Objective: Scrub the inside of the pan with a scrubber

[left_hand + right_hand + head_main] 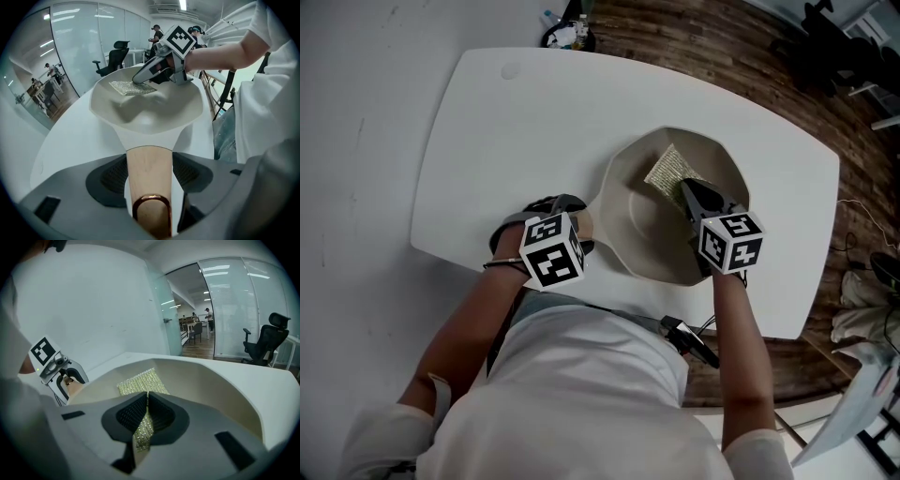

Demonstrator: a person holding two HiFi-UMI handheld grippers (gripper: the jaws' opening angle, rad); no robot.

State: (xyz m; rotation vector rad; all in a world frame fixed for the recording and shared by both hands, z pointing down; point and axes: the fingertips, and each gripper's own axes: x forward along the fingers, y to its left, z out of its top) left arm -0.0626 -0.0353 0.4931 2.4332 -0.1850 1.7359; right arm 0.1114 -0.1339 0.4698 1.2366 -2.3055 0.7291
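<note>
A cream pan [647, 225] sits on the white table, with its wooden handle [149, 173] pointing toward me. My left gripper [579, 228] straddles that handle; its jaws stand wide, with a thin gap on each side, so the pads do not press on it. My right gripper [686, 192] reaches into the pan and is shut on a yellow-green mesh scrubber [667, 171], which lies flat against the far inner wall. The right gripper view shows the scrubber [140, 380] pinched between the pads. The left gripper view shows the right gripper [138, 79] on the scrubber [131, 87].
The white table [506, 141] has a rounded edge with wooden floor beyond it on the right. Small dark items [567, 33] sit past its far edge. A black device [694, 342] hangs at my waist. Office chairs [112, 54] and glass walls stand far behind.
</note>
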